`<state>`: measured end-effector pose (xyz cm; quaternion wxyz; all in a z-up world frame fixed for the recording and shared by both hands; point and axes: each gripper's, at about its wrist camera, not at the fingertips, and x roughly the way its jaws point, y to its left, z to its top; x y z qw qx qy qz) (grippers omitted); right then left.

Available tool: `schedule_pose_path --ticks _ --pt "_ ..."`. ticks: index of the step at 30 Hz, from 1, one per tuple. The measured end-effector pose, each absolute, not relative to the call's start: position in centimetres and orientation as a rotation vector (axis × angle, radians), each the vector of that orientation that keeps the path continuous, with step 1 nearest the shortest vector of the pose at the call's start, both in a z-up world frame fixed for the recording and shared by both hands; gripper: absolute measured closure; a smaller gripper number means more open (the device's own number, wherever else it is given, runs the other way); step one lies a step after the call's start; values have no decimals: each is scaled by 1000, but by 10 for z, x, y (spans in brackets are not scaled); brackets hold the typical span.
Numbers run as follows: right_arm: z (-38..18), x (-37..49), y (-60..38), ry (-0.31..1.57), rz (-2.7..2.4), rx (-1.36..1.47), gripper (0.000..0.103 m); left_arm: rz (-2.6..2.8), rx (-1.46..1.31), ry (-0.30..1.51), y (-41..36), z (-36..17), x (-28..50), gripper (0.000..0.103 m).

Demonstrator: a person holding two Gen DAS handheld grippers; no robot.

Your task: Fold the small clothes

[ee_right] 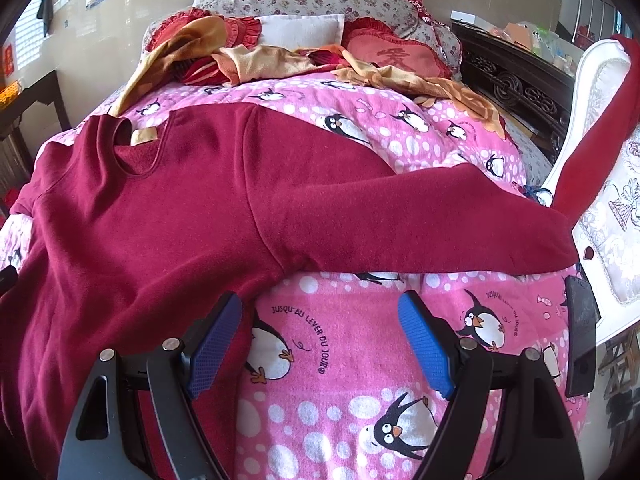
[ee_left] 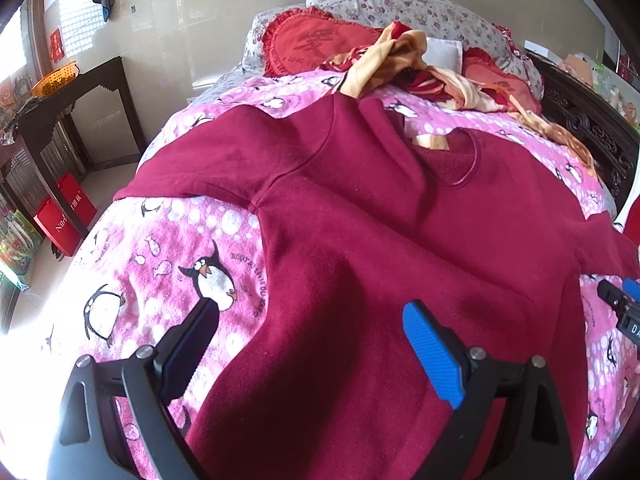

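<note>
Left wrist view shows a dark red sweater (ee_left: 360, 216) spread flat, front up, on a pink penguin-print blanket (ee_left: 160, 248) covering the bed, its neckline toward the pillows and one sleeve stretched out to the left. From the right wrist view the same sweater (ee_right: 160, 200) fills the left half of the frame, with its other sleeve (ee_right: 420, 216) reaching right to the blanket's (ee_right: 340, 380) edge beside a white chair (ee_right: 600, 200). The left claw (ee_left: 312, 344) hangs wide open just above the sweater's lower body, one finger over the blanket and the blue-padded one over the cloth, gripping nothing. The right claw (ee_right: 320, 336) is likewise wide open and holds nothing, its left finger at the sweater's side edge below the armpit and its right finger over bare blanket. Beyond the sweater, a rumpled orange-and-red cloth (ee_left: 420, 64) lies across red heart-shaped cushions (ee_left: 308, 44) and a floral pillow (ee_left: 400, 4) at the head of the bed.
</note>
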<state>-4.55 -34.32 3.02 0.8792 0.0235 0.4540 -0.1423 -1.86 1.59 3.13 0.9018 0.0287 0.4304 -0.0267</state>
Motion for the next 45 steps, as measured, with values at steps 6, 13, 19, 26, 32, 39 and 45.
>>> schedule_pose_path --ticks 6,13,19,26,32,39,45 --pt "43 -47 -332 934 -279 43 28 -57 40 889 19 36 -21 7" --pt "54 -47 -319 930 -249 42 28 -49 24 890 26 40 -22 7" --pt "58 -48 -312 925 -237 51 28 -45 17 894 29 41 -23 7" --pt "65 -44 -303 912 -227 37 28 -38 11 894 32 42 -23 7" --pt "62 -38 -297 919 -222 40 28 -34 13 894 33 41 -21 7" --pt "56 -36 -294 931 -218 42 28 -32 16 898 32 39 -19 7" --pt "55 -35 -293 930 -217 49 28 -31 14 897 33 39 -18 7"
